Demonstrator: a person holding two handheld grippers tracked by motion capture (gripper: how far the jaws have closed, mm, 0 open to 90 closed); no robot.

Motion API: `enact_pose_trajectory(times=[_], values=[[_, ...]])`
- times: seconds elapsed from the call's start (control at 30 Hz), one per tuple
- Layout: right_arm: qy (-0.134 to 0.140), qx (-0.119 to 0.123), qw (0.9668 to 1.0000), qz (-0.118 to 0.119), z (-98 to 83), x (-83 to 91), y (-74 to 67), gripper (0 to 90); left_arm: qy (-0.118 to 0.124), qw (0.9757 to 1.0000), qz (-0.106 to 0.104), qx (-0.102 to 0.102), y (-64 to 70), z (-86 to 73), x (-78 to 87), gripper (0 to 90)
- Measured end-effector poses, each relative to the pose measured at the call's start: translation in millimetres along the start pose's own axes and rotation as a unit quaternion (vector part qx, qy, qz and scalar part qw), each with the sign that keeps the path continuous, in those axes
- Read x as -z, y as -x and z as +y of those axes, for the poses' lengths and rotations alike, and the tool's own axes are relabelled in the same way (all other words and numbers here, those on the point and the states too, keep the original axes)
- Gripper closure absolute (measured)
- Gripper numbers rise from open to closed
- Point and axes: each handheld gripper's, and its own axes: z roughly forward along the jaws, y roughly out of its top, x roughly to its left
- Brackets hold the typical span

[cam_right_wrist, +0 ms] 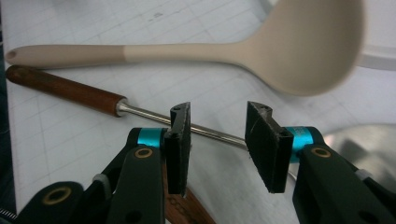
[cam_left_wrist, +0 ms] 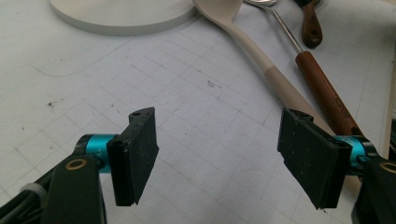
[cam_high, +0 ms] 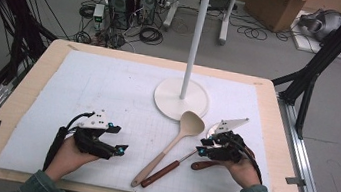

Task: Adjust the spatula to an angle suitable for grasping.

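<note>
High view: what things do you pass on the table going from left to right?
Left gripper → beige spoon → right gripper.

The high view looks forward and down over the whole white gridded mat (cam_high: 107, 97). Both gripper views sit low and close above it, sharing the beige long-handled silicone ladle (cam_left_wrist: 261, 60) (cam_right_wrist: 299, 46) (cam_high: 180, 138) from opposite sides.
</note>
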Motion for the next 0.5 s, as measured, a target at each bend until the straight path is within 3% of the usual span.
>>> enact_pose_trajectory(times=[0.5], values=[[-0.025, 0.048, 0.9978, 0.037, 8.9, -25.3, -10.2, 48.6, 0.002, 1.0, 0.003, 0.005, -4.2, -1.0, 2.6, 28.7]])
